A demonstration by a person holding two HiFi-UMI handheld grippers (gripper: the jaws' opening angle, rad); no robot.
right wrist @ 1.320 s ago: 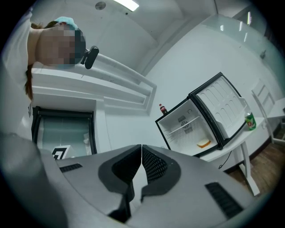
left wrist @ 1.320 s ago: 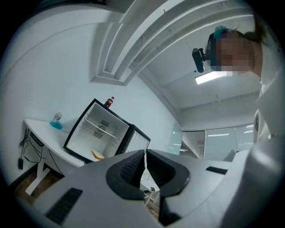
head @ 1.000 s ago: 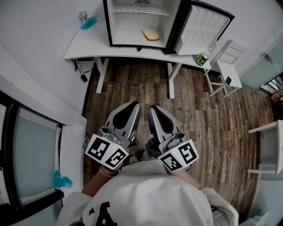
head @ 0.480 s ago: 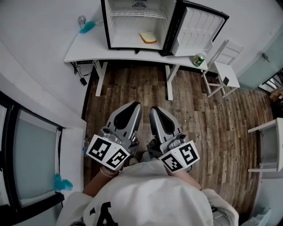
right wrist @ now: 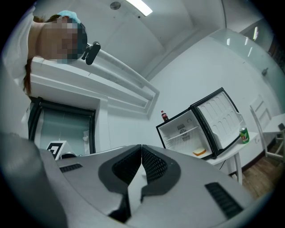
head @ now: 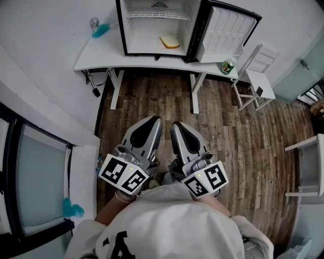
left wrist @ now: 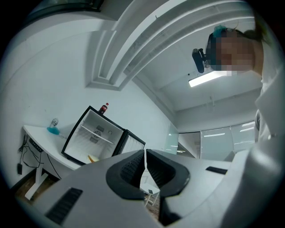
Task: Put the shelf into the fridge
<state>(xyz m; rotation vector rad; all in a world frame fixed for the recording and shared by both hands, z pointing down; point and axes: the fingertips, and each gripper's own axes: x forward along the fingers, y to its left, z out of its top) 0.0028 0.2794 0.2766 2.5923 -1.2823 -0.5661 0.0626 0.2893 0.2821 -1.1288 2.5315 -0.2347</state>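
A small black fridge (head: 157, 25) stands on a white table (head: 101, 55) with its door (head: 225, 33) swung open to the right. Inside, a white wire shelf (head: 158, 14) sits across the upper part, and a slice of bread (head: 169, 42) lies on the fridge floor. Both grippers are held close to the person's body, far from the fridge and over the wooden floor. My left gripper (head: 154, 121) and my right gripper (head: 177, 125) are side by side, both shut and holding nothing. The left gripper view shows the jaws (left wrist: 145, 156) pressed together below the fridge (left wrist: 91, 138); the right gripper view shows the same (right wrist: 141, 149).
A green can (head: 229, 67) stands at the table's right end, a blue brush (head: 101, 30) and a glass at its left end. A cola bottle (right wrist: 164, 116) tops the fridge. A white chair (head: 255, 76) stands right of the table. Cables hang under the table's left side.
The head view has tilted slightly, so the fridge sits a little higher in the picture. Both grippers have stayed where they were, shut.
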